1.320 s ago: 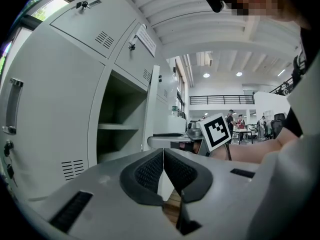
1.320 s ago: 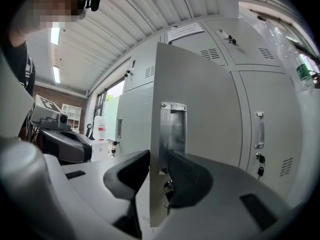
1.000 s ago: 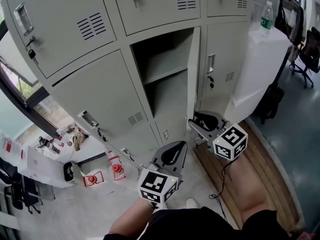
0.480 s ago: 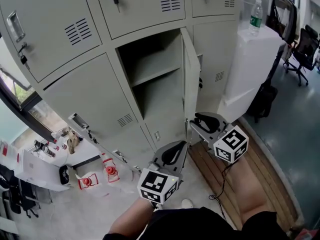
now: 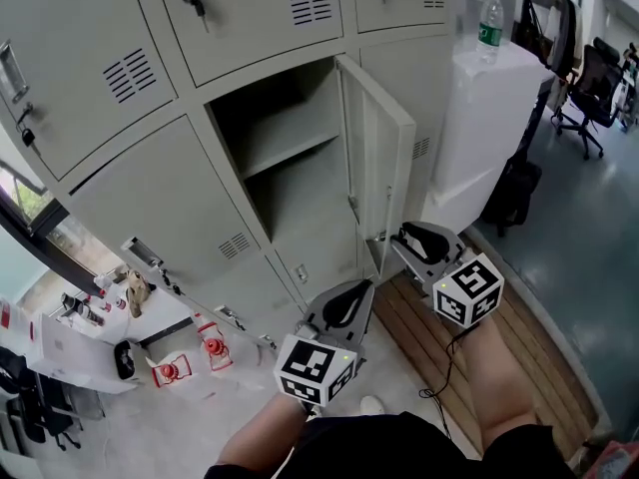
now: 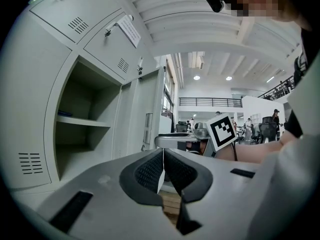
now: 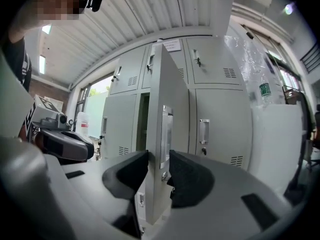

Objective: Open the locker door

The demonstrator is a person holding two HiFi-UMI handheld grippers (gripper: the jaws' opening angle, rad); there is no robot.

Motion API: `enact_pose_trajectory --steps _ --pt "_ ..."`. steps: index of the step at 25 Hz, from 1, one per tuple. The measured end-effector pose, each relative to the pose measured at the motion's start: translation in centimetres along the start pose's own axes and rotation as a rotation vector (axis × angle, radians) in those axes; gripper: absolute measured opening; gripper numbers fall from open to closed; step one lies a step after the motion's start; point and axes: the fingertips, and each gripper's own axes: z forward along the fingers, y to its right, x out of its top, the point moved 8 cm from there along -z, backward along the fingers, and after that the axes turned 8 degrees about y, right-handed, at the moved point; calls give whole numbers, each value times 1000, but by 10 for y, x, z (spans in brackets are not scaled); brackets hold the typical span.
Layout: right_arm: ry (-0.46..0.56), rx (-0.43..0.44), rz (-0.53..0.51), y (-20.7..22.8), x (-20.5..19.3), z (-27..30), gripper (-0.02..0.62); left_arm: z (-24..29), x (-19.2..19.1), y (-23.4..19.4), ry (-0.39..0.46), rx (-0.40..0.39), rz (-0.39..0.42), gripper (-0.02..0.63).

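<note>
Grey steel swings wider: the locker door point(image 5: 379, 158) now stands well out from its open compartment point(image 5: 285, 158). The head view shows its inner face, where a second ago it was seen almost edge-on. Left of the door, the left gripper point(image 6: 162, 170) hangs idle, its jaws pressed together on nothing. At the door's free edge, by the latch, the right gripper point(image 7: 159, 175) clamps the panel with one pad on each face. Its jaws have just eased a little apart, yet the edge is between them and both pads appear to touch. With the shelf inside fully exposed, the task looks all but finished, and only letting go seems left. Above the door, a paper notice point(image 6: 131, 30) on an upper locker is too small to read. Right of the door, a clear bottle point(image 5: 488, 20) with a green label stands on a white cabinet point(image 5: 479, 118), its print likewise illegible. Black-and-white square markers on the gripper cubes carry no words.
</note>
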Motion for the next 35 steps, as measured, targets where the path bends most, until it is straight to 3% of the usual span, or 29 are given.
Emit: enact_pose_trajectory --steps 7,11,17,21,35 --pt "-13 -175 1 16 0 -18 163 8 0 6 -7 -37 0 17" --pt "-24 -300 -25 26 -1 -26 112 11 -1 10 -11 -52 0 17" --pt "-24 -379 -17 41 -3 -31 72 11 -1 12 -18 -48 1 17" --pt "-18 -391 -10 47 -4 -33 61 11 -1 13 -20 -29 5 17" --pt "-12 -312 -26 44 -4 -35 61 -9 -3 30 0 120 21 17"
